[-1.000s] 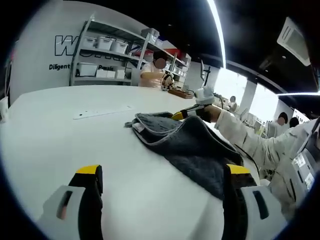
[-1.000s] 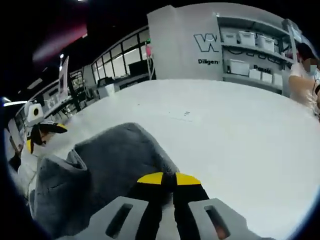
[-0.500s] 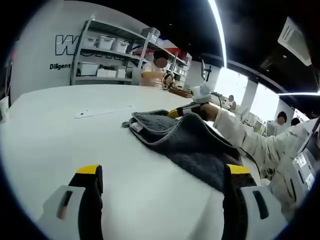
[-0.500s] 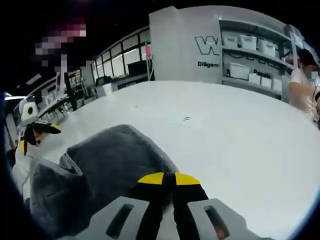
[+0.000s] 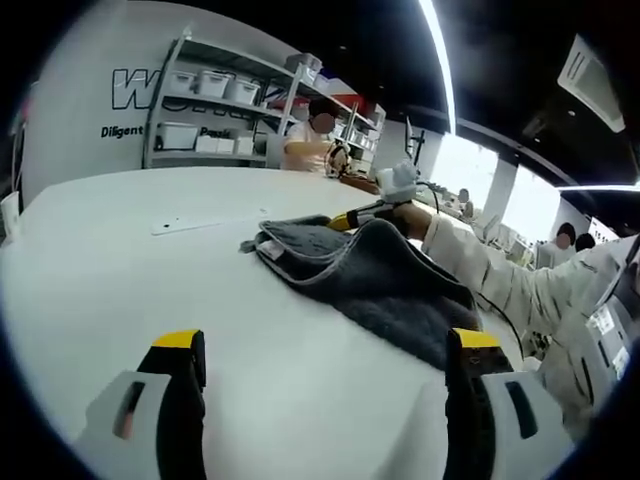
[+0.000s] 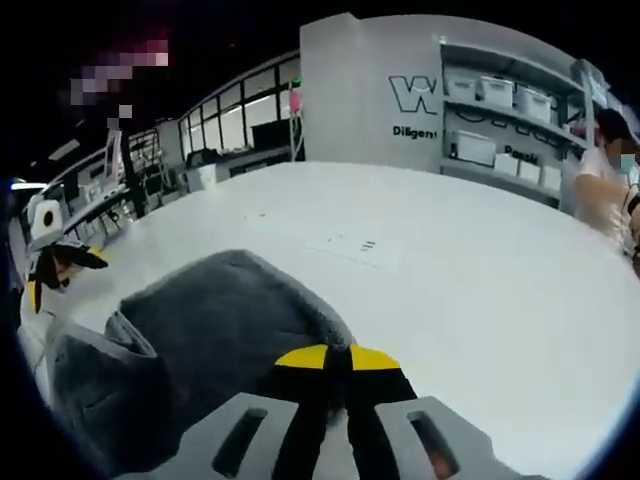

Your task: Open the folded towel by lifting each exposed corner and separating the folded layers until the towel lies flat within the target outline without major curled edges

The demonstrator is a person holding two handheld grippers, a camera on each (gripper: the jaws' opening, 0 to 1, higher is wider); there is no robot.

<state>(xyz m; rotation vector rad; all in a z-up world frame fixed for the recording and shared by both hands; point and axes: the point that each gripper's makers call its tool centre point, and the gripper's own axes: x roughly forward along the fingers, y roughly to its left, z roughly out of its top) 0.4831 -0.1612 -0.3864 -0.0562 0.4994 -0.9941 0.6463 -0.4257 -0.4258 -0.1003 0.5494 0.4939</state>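
Left gripper view: the left claw (image 5: pixel 320 360) is hovering low over the white table (image 5: pixel 120 270), its two yellow-tipped jaws standing wide apart with nothing between them. Just beyond the jaws, the dark grey towel (image 5: pixel 385 290) is lying on the table, folded, with a pale edge band running along its near side and a small tag at its near-left corner. At the towel's far edge, the right claw (image 5: pixel 345 220) is reaching in from the right side, its yellow tip touching the cloth there; the person's hand and pale sleeve (image 5: pixel 500 285) are trailing back to the right. A flat pale strip (image 5: pixel 205 222) is lying on the table left of the towel, apart from it. Farther off, a shelf rack (image 5: pixel 215 105) with white bins is standing against the wall, and a person (image 5: pixel 310 145) is standing beside it.

Right gripper view: the right claw (image 6: pixel 336 357) is closed, both yellow tips pressed together on the towel's (image 6: pixel 210 330) edge, with grey cloth bunching upward to the left of the jaws. At the far left, the left claw (image 6: pixel 55 265) is showing, clear of the towel. Beyond the towel, the table (image 6: pixel 480 270) is stretching away to the shelf rack (image 6: pixel 500 115).
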